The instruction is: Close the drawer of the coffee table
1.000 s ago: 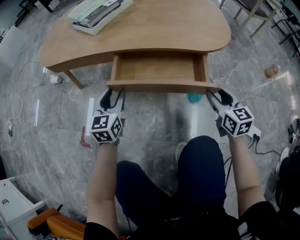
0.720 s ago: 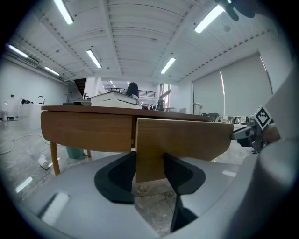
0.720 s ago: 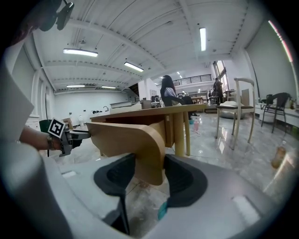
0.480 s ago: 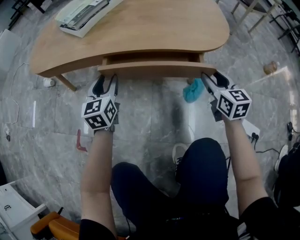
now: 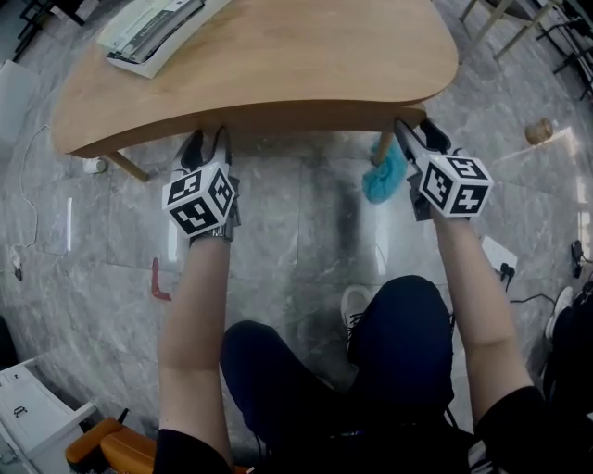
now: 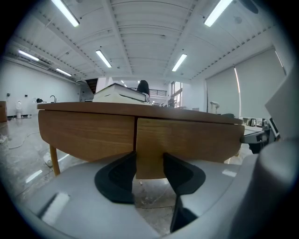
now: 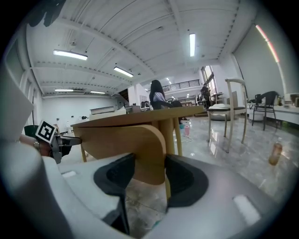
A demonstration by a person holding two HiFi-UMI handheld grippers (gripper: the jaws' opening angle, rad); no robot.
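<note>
The wooden coffee table fills the top of the head view. Its drawer front sits back under the table edge, and no inside of the drawer shows. My left gripper grips the drawer front's left end, its pads pressed on both faces of the board. My right gripper grips the right, rounded end the same way. In the left gripper view the drawer front lies flush beside the table's apron.
A stack of books or papers lies on the table's far left. A teal cloth is on the floor under the right corner. Chairs, a bottle and cables stand around; my knees are below the grippers.
Both grippers have moved forward toward the table with the drawer front held. The drawer has slid in under the table top, and its open inside is no longer visible.
</note>
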